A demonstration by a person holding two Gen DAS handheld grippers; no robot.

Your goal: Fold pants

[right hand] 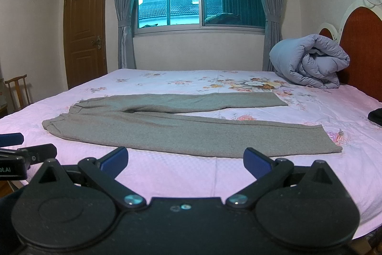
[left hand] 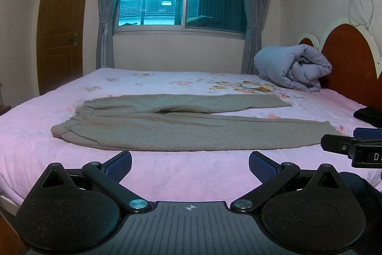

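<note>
Quilted pink bed (left hand: pixel 167 173); flat, nubby grey pants (left hand: pixel 172 130).

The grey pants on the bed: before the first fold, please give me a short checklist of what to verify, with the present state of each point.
1. Grey pants lie flat, both legs spread: ok.
2. Left gripper open, holding nothing: ok.
3. Right gripper open, holding nothing: ok.
4. Near leg's hem free, nothing on it: ok.
5. Rolled duvet and dark garment apart from the pants: ok.
6. Waistband smooth: not ok, it is bunched.
</note>
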